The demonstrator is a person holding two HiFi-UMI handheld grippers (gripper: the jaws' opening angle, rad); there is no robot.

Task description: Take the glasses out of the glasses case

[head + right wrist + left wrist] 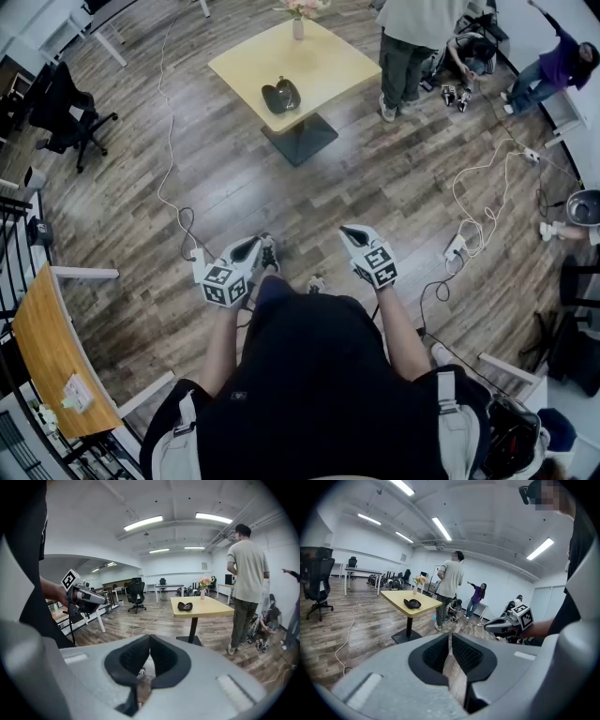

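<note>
Head view, looking steeply down: a person is standing on a wood floor [187, 178], holding a gripper in each hand at waist level, lower centre of frame. The left gripper [249, 247] and right gripper [353, 232] are both pointing fwd, toward the table. Each gripper's own view is showing its jaws pressed together w/ nothing between them, only floor beyond. Probably a carry posture: hands are sitting low and close to the body because nothing is within reach.

The glasses case [281, 95], dark, is lying on the yellow table [323, 61] at top centre, well apart from both grippers. It's looking hinged open, but whether glasses are inside is too small to tell. A flower vase [298, 25] is standing at the table's far edge. A bystander [410, 47] is standing just right of the table, upper right. Task is looking not yet begun; approach comes first.
</note>
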